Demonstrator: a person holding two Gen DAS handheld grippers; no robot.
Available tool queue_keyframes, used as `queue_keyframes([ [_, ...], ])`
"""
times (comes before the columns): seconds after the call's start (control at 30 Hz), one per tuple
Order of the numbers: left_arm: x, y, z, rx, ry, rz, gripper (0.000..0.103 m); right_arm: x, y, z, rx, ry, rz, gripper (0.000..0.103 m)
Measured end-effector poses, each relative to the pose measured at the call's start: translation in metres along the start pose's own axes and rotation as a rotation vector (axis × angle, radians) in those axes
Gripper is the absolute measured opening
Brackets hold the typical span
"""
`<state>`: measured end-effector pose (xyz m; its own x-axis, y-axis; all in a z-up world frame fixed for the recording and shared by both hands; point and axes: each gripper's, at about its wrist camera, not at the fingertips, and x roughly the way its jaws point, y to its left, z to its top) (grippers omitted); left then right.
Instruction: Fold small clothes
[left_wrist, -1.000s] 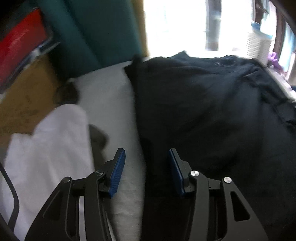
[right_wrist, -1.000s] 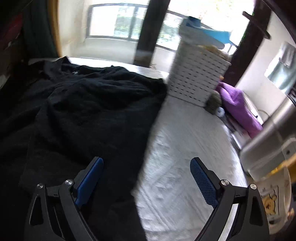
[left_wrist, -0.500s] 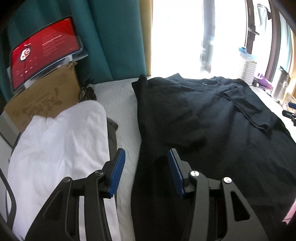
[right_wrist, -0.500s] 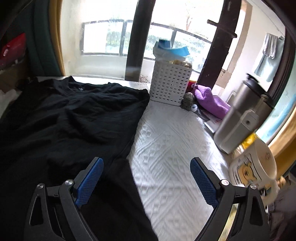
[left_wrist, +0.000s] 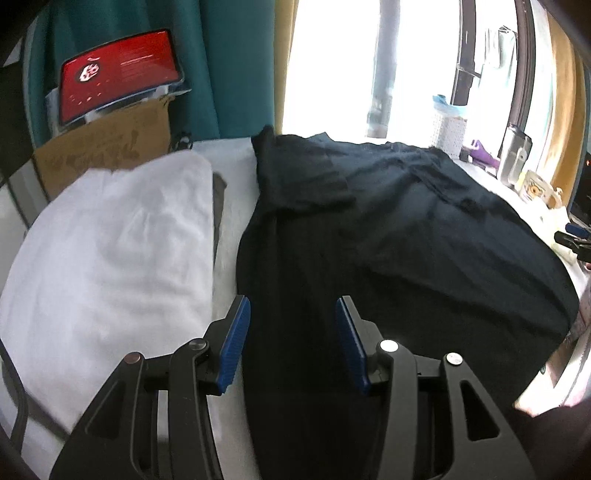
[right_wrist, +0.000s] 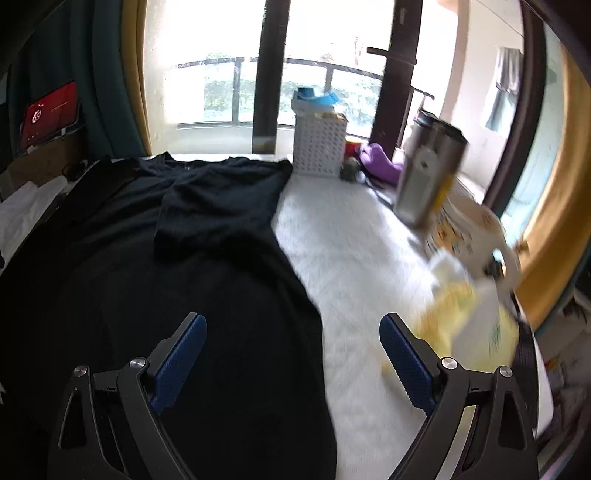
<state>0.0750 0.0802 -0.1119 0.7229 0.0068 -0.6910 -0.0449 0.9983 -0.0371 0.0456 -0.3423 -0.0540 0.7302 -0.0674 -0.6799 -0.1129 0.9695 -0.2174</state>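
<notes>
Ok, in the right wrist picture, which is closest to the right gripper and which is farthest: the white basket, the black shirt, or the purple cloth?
1. Black shirt: right under the right gripper, on its left side.
2. White basket: far end of the bed, by the window.
3. Purple cloth: just right of the basket, about as far away; too close to call.

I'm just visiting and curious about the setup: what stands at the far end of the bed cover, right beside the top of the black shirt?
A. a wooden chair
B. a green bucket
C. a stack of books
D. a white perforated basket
D: the right wrist view shows a white perforated basket standing at the far edge, next to the shoulder of the black shirt.
</notes>
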Motion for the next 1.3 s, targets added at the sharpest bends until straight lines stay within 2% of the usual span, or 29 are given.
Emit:
queue_keyframes([
  [0.1,-0.013,0.005,-0.016,-0.014,-0.021,0.027,0.057,-0.015,-0.002,-0.025,0.035,-0.001,-0.009,0.096],
  [0.23,-0.028,0.007,-0.037,-0.064,-0.028,-0.006,0.066,-0.031,-0.005,-0.054,0.072,0.016,-0.016,0.096],
  [0.33,-0.031,-0.002,-0.049,-0.031,-0.008,-0.015,0.067,-0.039,-0.011,-0.067,0.084,0.027,-0.027,0.096],
  [0.47,-0.039,-0.011,-0.059,-0.012,-0.021,-0.051,0.067,-0.050,-0.025,-0.086,0.109,0.046,-0.044,0.096],
  [0.63,-0.032,-0.021,-0.064,0.014,0.007,-0.056,0.067,-0.057,-0.036,-0.106,0.149,0.073,-0.004,0.096],
  [0.73,-0.034,-0.028,-0.064,0.031,-0.010,-0.070,0.067,-0.057,-0.036,-0.119,0.154,0.096,0.017,0.096],
  [0.9,-0.035,-0.032,-0.065,0.048,-0.008,-0.083,0.067,-0.042,-0.039,-0.143,0.212,0.118,0.117,0.095],
  [1.07,-0.036,-0.028,-0.064,0.031,-0.010,-0.074,0.067,-0.023,-0.034,-0.160,0.246,0.153,0.199,0.082],
  [1.3,-0.041,-0.028,-0.070,0.041,-0.013,-0.078,0.067,-0.005,-0.019,-0.167,0.249,0.168,0.269,0.078],
])
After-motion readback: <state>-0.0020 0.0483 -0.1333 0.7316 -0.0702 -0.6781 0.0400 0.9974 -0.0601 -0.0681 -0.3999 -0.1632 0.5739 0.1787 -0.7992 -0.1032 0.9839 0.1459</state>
